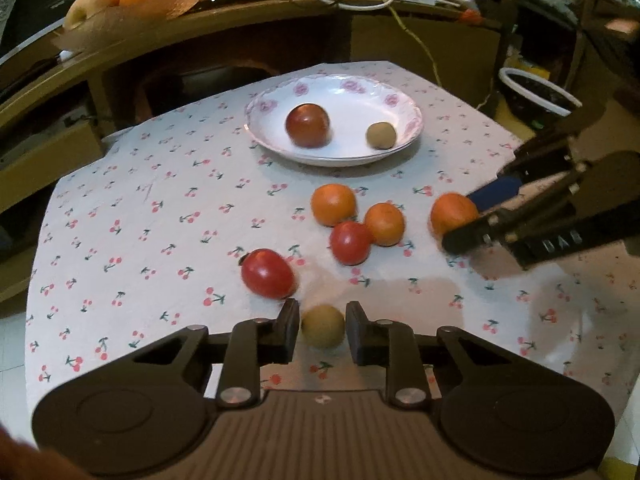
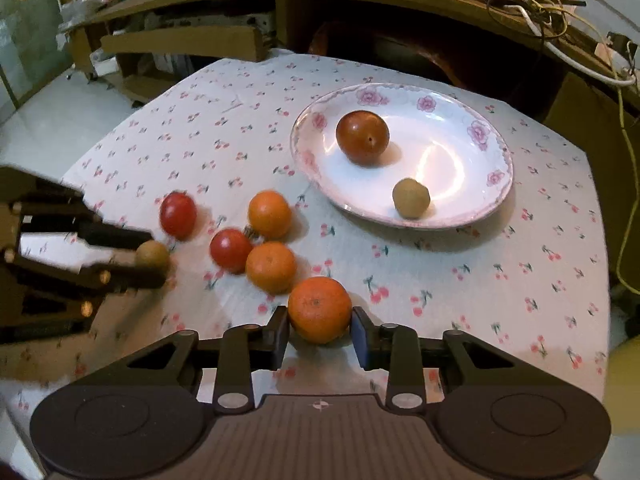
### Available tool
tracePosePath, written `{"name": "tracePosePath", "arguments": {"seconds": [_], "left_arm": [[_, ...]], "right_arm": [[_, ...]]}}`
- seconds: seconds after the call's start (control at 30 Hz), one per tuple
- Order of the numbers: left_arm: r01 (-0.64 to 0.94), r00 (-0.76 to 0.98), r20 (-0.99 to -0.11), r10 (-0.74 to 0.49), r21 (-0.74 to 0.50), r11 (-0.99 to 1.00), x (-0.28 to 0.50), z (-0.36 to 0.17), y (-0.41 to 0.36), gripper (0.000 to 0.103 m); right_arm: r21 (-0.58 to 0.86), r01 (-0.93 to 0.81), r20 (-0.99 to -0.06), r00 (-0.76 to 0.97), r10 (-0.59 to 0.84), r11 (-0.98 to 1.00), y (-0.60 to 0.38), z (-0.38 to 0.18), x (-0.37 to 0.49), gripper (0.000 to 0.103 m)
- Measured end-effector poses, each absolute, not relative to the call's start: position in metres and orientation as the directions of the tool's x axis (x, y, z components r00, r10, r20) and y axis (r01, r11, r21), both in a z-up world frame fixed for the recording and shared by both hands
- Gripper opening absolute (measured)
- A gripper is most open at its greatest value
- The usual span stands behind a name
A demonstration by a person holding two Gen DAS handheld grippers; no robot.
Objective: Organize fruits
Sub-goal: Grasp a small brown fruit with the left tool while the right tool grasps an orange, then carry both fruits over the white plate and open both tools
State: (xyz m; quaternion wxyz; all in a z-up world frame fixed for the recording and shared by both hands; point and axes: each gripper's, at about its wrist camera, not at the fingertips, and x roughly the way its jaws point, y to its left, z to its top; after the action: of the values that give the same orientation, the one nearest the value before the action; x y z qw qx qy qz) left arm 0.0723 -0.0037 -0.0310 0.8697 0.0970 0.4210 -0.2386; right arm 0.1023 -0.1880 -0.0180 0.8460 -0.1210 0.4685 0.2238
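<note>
Risks first, largest object down. The plate [image 2: 505,168] sits at the far side of the cherry-print tablecloth [image 1: 120,208] and already holds a dark red fruit [image 2: 362,137] and a small tan fruit [image 2: 411,197]. Anything dropped in carelessly could strike them or roll off over the shallow rim.

The orange [image 2: 319,309] lies between the fingers of the right gripper [image 2: 320,334]. It is round and smooth, so an off-centre squeeze would likely squirt it forward into the two oranges [image 2: 270,266] and red tomato [image 2: 231,250] clustered just beyond, scattering them. I cannot tell whether the pads are pressing it yet or only bracketing it.

The tan round fruit [image 1: 323,326] sits between the fingers of the left gripper [image 1: 322,332], small gaps visible each side, so not clamped. A second tomato [image 1: 268,274] lies just beside the left finger and could be nudged.

Pose: both grippers low, angled down toward the cloth, converging from opposite sides.
</note>
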Motion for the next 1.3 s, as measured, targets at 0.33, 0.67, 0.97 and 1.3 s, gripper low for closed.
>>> {"name": "tracePosePath", "arguments": {"seconds": [0.33,0.67,0.97,1.3], "left_arm": [[0.511,0.542,-0.789,-0.29,0.035,0.859,0.066,-0.041,-0.011,0.034],[0.492,0.551,-0.793,-0.262,0.055,0.869,0.068,-0.041,-0.013,0.045],[0.495,0.538,-0.796,-0.278,0.031,0.868,0.067,-0.041,-0.009,0.047],[0.506,0.508,-0.812,-0.289,0.009,0.863,0.068,-0.039,-0.018,0.03]], "right_arm": [[-0.025,-0.511,-0.853,0.459,0.248,0.859,-0.187,-0.025,0.084,0.035],[-0.034,-0.511,-0.832,0.491,0.259,0.859,-0.193,-0.02,0.082,0.053],[-0.031,-0.499,-0.833,0.492,0.253,0.866,-0.192,-0.023,0.087,0.053],[-0.053,-0.495,-0.852,0.475,0.219,0.867,-0.184,-0.027,0.084,0.035]]}}
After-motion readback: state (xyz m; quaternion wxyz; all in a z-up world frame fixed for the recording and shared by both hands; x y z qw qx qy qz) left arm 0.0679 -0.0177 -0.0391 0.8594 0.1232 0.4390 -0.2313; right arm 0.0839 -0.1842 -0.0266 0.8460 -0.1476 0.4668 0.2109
